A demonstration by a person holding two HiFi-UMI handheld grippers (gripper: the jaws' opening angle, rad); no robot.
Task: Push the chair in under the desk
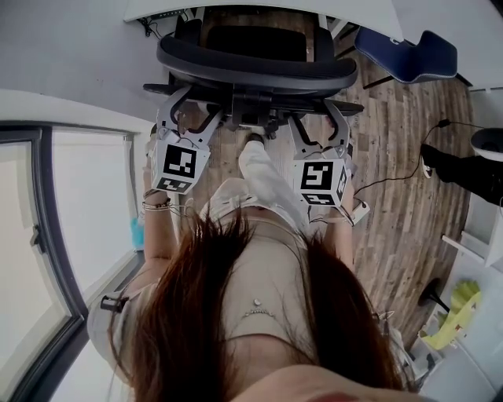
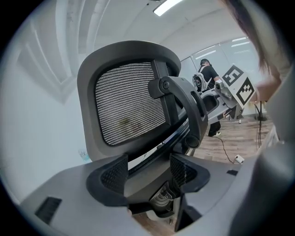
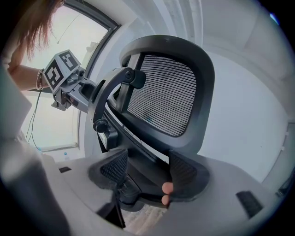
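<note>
Standing right behind the chair, the person holds the left gripper and right gripper at its backrest, both with jaws spread apart astride the lower frame; beyond, the seat reaches the white desk edge

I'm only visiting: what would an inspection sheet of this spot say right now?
Surface: wood floor.
Job's things: black chair faces the white desk, with its backrest toward the person.
Clutter: blue chair beside the desk; yellow thing, too unclear to name.
Grippers: left gripper and right gripper are both open, set against the chair's back frame.
Cables: one cable trails over the floor at right.
Surroundings: window at left; another person's legs at right.
</note>
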